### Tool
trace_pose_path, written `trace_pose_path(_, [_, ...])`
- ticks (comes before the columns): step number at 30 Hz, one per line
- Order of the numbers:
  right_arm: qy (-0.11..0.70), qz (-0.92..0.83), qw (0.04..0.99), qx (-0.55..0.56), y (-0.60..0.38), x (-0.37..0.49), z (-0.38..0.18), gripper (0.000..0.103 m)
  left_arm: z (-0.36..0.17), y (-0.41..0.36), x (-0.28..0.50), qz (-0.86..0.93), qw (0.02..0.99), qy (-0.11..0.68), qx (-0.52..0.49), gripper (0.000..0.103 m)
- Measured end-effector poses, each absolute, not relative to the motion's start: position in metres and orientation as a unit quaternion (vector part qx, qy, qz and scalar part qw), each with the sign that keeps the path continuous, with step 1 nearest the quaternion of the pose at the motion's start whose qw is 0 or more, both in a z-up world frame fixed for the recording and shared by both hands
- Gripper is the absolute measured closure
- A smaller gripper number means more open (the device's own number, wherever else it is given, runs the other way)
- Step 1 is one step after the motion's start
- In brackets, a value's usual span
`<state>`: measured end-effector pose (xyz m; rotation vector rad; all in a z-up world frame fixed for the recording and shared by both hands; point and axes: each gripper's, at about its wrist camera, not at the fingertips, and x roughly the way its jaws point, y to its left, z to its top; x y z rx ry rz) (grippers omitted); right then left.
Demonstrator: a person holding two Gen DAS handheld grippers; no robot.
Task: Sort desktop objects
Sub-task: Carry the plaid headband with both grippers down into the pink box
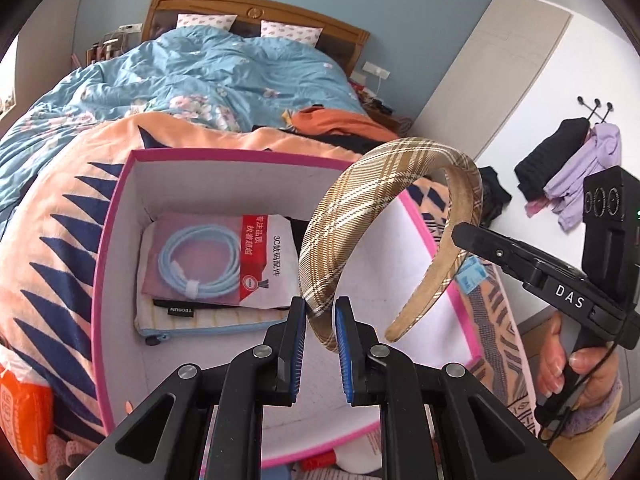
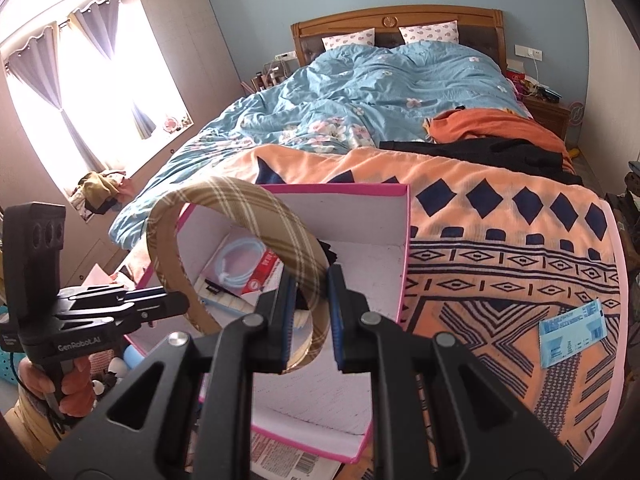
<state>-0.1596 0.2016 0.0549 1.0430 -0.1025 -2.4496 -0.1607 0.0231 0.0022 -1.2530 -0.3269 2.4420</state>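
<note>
Nearest, left gripper (image 1: 320, 310) with blue pads (image 1: 343, 344) a narrow gap apart, one end of a headband (image 1: 360, 204) pinched between them. Right gripper (image 2: 312, 284) likewise nearly closed, clamped on the opposite end of the band. In the left view, right gripper's black fingers (image 1: 500, 250) reaching in from the right to the far tip, hand (image 1: 576, 368) on the handle below.

Headband held in the air above an open box (image 1: 116, 216), arched upward like a bridge, both tips pointing down toward the grippers, span running left to right across the box mouth. Tan and brown plaid fabric with white stripes on the outer face, plain tan lining inside, wide padded crown narrowing to the tips.

Below, box with pink rim and white walls; inside, a bagged coiled blue cable (image 1: 200, 264) atop a striped pouch (image 1: 208, 320).

Beyond, orange patterned blanket (image 2: 500, 248), then a bed (image 2: 380, 80) with blue floral quilt.
</note>
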Motion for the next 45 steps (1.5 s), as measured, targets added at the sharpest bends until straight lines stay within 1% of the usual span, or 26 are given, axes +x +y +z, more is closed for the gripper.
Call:
trace_pose_path(8, [-0.009, -0.885, 0.207, 0.416, 0.196, -0.188, 0.035, 0.086, -0.017, 0.034, -0.185, 0.850, 0.173, -0.116, -0.483, 0.089])
trace_pose_path(17, [0.042, -0.878, 0.169, 0.446, 0.182, -0.213, 0.009, 0.086, -0.034, 0.037, -0.209, 0.828, 0.150, -0.125, -0.525, 0.089])
trace_pose_path(39, [0.140, -0.866, 0.115, 0.467, 0.153, -0.241, -0.014, 0.086, -0.061, 0.041, -0.237, 0.798, 0.127, -0.126, -0.576, 0.088])
trace_pose_path(43, [0.154, -0.866, 0.109, 0.464, 0.149, -0.243, -0.016, 0.084, -0.065, 0.040, -0.242, 0.791, 0.124, -0.134, -0.584, 0.088])
trace_pose_path(45, [0.157, -0.866, 0.110, 0.462, 0.147, -0.244, -0.016, 0.081, -0.068, 0.038, -0.244, 0.788, 0.124, -0.138, -0.587, 0.088])
